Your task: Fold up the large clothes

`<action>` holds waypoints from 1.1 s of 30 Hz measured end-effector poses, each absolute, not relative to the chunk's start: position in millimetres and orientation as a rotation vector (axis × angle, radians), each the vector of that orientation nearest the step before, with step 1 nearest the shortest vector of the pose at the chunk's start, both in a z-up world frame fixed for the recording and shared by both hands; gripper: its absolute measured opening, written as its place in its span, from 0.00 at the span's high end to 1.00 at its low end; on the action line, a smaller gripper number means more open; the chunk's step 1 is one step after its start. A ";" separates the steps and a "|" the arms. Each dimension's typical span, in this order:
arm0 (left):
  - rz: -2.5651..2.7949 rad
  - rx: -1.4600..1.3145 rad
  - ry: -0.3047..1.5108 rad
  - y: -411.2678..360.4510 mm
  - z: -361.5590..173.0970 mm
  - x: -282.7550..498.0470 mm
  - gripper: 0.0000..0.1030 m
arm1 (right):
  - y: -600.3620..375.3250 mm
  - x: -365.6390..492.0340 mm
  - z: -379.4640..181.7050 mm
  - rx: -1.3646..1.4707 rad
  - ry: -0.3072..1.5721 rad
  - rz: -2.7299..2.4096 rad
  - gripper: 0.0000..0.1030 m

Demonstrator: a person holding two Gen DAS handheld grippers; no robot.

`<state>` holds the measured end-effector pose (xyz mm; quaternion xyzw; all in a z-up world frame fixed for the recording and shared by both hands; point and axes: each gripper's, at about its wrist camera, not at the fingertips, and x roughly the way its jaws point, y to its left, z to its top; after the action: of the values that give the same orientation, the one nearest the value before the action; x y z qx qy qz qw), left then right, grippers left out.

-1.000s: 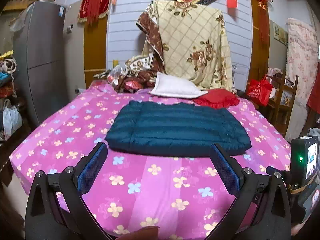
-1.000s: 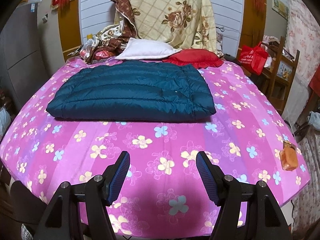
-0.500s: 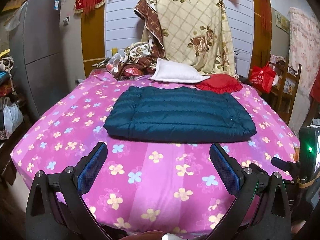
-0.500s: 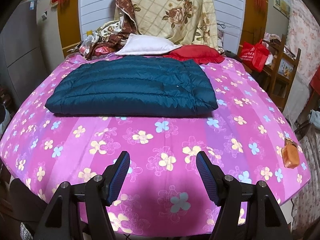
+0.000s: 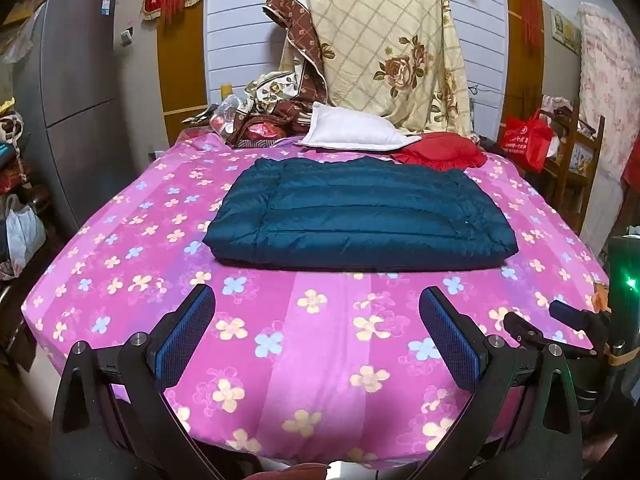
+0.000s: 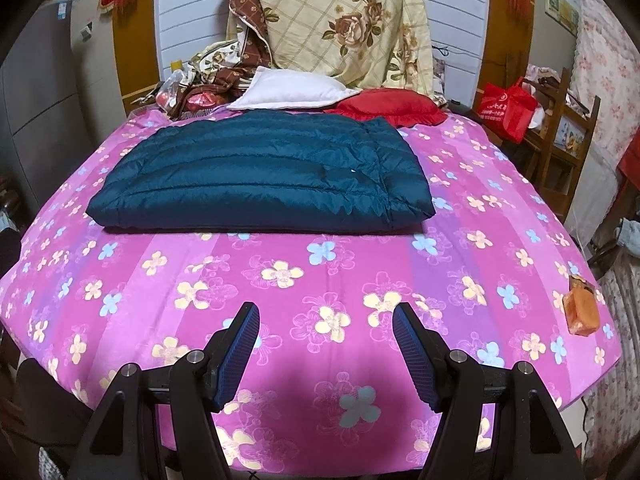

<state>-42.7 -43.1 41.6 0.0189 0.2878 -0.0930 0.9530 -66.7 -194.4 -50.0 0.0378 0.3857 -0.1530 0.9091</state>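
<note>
A dark teal quilted down jacket [image 5: 360,220] lies folded into a flat rectangle on the pink flowered bed [image 5: 320,360]. It also shows in the right wrist view [image 6: 264,176], left of centre. My left gripper [image 5: 316,300] is open and empty, held over the bed's near part, well short of the jacket. My right gripper [image 6: 326,314] is open and empty, also over the near part of the bed, apart from the jacket.
A white pillow [image 5: 352,132], a red cushion [image 5: 440,152] and a heaped floral quilt [image 5: 380,40] sit at the bed's far end. An orange packet [image 6: 580,308] lies at the bed's right edge. A grey fridge [image 5: 72,100] stands left; a wooden shelf with a red bag [image 5: 528,140] stands right.
Both grippers have drawn back and risen from the bed; the jacket looks farther away and the bed's near edge has come into view. The jacket has not moved. Both stay open.
</note>
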 end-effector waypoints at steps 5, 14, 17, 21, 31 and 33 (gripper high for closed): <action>-0.181 0.033 0.600 -43.9 37.1 -40.4 0.01 | -200.6 -70.9 -49.2 0.097 0.777 -0.330 0.35; -0.185 0.036 0.591 -42.0 37.8 -44.4 0.01 | -195.1 -75.2 -45.8 0.079 0.768 -0.346 0.28; -0.180 0.036 0.594 -41.3 37.0 -42.5 0.01 | -193.4 -74.6 -45.9 0.071 0.760 -0.342 0.28; -0.176 0.035 0.610 -42.5 31.9 -38.7 0.01 | -195.6 -71.6 -49.9 0.068 0.765 -0.357 0.28; -0.178 0.057 0.655 -49.6 18.3 -33.3 0.01 | -187.8 -69.2 -55.6 0.018 0.771 -0.370 0.28; -0.181 0.054 0.660 -50.0 17.9 -32.7 0.01 | -185.7 -69.2 -54.6 0.011 0.768 -0.369 0.28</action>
<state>-32.7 -50.0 17.9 0.0267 0.3237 -0.0885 0.9416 -69.2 -185.7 -54.6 0.0051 0.3725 -0.1790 0.9106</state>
